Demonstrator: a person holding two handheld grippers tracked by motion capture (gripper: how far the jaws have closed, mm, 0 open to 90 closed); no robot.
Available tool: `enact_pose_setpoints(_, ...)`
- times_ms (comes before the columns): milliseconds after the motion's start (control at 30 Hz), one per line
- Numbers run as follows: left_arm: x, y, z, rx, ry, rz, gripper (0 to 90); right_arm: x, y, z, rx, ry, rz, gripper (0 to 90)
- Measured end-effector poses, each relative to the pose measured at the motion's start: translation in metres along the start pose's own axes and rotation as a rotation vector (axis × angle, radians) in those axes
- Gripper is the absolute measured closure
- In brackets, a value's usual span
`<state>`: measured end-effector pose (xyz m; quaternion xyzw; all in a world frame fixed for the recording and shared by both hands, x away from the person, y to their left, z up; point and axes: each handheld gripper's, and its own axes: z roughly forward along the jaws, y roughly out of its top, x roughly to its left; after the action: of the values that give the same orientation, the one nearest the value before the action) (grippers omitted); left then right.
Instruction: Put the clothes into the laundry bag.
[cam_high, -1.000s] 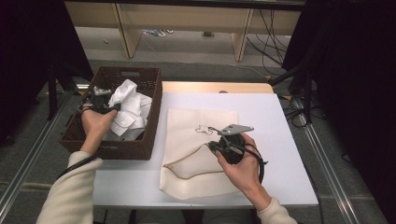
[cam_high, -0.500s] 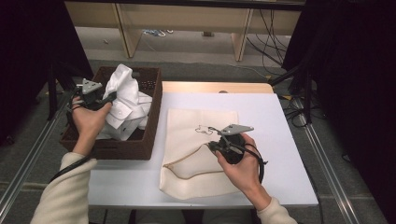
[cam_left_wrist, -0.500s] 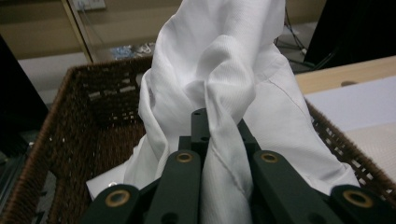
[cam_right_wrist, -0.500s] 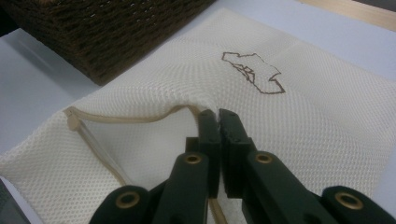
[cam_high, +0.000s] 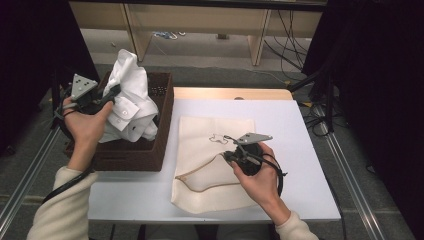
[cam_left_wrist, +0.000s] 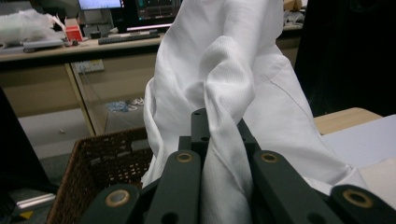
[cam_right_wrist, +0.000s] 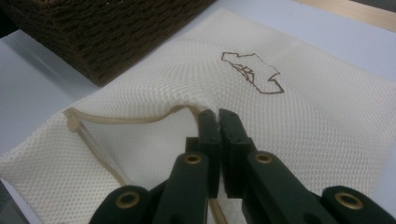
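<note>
A person sits at a white-topped counter (cam_high: 300, 125), holding a hand-held gripper in each hand. The left hand-held gripper (cam_high: 107, 94) is raised above a dark brown woven wicker basket (cam_high: 159, 125) at the counter's left edge. Its black jaws are clenched on a bunched fold of a crumpled white cotton shirt (cam_high: 131, 100). The shirt rises beyond the jaw tips and drapes down beneath them into the basket. In the left gripper view, the pinched fold of shirt (cam_left_wrist: 224, 140) runs down between the two jaws, with the basket rim (cam_left_wrist: 93, 154) low to their left.

The right hand-held gripper (cam_high: 231, 156) sits low over a flat cream mesh laundry bag (cam_high: 215, 125) with a small dark line drawing printed on it. Its jaws are closed tight on the bag's open hem. In the right gripper view, the jaw tips (cam_right_wrist: 219, 119) pinch the tan-edged rim of the bag (cam_right_wrist: 303, 116), lifting it slightly off the layer underneath. The printed drawing (cam_right_wrist: 252, 72) lies just beyond the tips, and the basket stands farther off to their left.
</note>
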<state>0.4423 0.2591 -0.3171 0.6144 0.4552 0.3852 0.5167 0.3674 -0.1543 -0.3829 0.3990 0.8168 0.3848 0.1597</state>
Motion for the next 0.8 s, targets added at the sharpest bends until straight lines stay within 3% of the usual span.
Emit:
enact_pose_setpoints(167, -0.002, 0.010, -0.012, -0.036, -0.020, 0.022, 84.2, -0.001, 0.000, 0.001, -0.004, -0.004, -0.021, 89.4)
enact_pose_setpoints(333, -0.006, 0.017, -0.025, -0.081, -0.040, 0.017, 84.1, 0.001, 0.000, -0.001, 0.012, 0.000, 0.029, 89.4)
enact_pose_setpoints(367, -0.008, 0.018, -0.028, -0.090, -0.046, 0.018, 84.1, -0.002, 0.000, 0.001, -0.009, 0.000, -0.020, 89.4)
enact_pose_setpoints(400, -0.009, 0.019, -0.031, -0.098, -0.053, 0.023, 84.1, -0.002, 0.000, 0.000, -0.006, -0.001, -0.017, 89.4)
enact_pose_setpoints(800, -0.036, 0.040, -0.071, -0.208, -0.133, 0.066, 84.2, -0.001, 0.000, 0.000, 0.001, 0.000, -0.004, 89.4)
